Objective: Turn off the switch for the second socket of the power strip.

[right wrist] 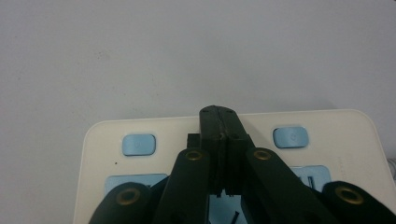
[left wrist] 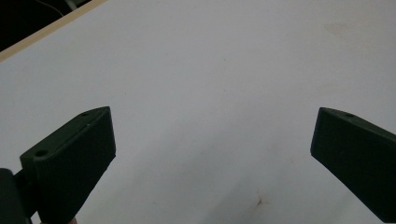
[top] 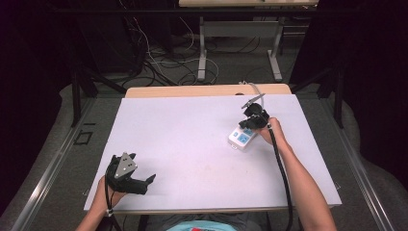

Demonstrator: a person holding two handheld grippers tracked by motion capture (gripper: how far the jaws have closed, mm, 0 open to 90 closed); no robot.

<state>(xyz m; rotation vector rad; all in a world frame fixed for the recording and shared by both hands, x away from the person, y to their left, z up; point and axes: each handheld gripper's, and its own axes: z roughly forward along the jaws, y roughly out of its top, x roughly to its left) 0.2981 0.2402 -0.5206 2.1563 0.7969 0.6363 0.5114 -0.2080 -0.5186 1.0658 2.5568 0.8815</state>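
glossy rounded white power strip (right wrist: 327, 126), blue buttons, matte black right gripper (right wrist: 219, 122) above

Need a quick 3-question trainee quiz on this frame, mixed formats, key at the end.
1. True or false: the left gripper stands with its jaws wide apart over the bare white table.
2. Multiple choice: the right gripper is above A) a cup, B) the white power strip, C) a book.
3. Fill in: the power strip's two buttons are light ____.

Key: 1 true; 2 B; 3 blue.
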